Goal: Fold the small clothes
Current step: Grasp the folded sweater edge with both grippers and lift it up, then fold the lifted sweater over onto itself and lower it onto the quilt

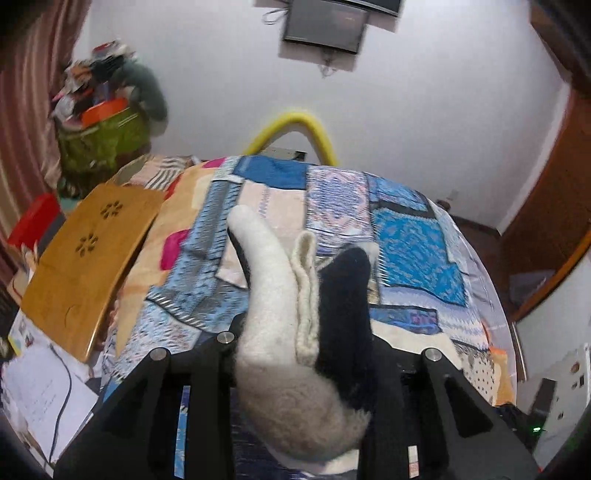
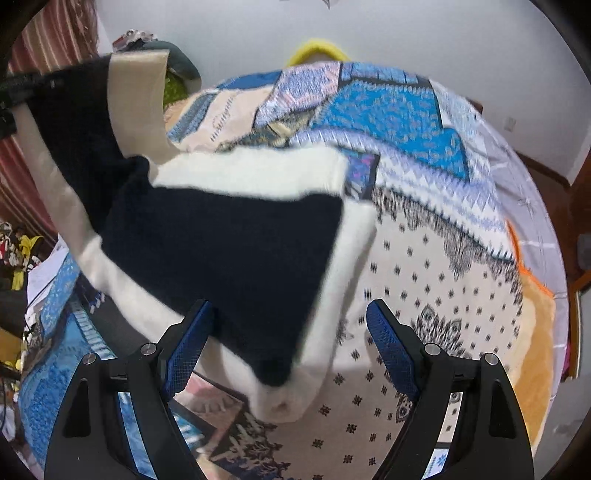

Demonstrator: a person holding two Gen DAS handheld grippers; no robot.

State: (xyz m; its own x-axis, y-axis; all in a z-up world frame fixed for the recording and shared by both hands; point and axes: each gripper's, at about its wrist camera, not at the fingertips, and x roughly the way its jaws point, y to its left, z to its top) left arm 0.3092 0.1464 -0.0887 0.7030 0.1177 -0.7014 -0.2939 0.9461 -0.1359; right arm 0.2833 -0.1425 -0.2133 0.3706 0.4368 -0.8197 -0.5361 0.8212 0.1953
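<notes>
Above the bed (image 1: 413, 236), the left gripper (image 1: 299, 354) holds a small knitted garment (image 1: 280, 332) pinched between its black fingers, so the fabric bunches into thick soft folds that fill the middle of the left wrist view. This garment is fuzzy wool, cream-white with a navy-black panel, and a folded ribbed edge stands up between the two colours. From the right wrist view the same garment (image 2: 236, 243) hangs as a broad flap over the bedcover, its lower rolled end close above the patterned cloth. The right gripper (image 2: 291, 347) is spread wide, its blue textured pads (image 2: 391, 350) on both sides of the lower end of the flap, not pressing it. A patchwork bedcover (image 2: 424, 258) in blue, cream and black prints covers the bed. On the left side lies a wooden board (image 1: 85, 258) with flower-shaped cut-outs, and behind it a green basket (image 1: 99, 144) heaped with clutter. A yellow padded arch (image 1: 295, 125) rises at the far end of the bed, and a dark screen (image 1: 325, 26) hangs on the white wall.
</notes>
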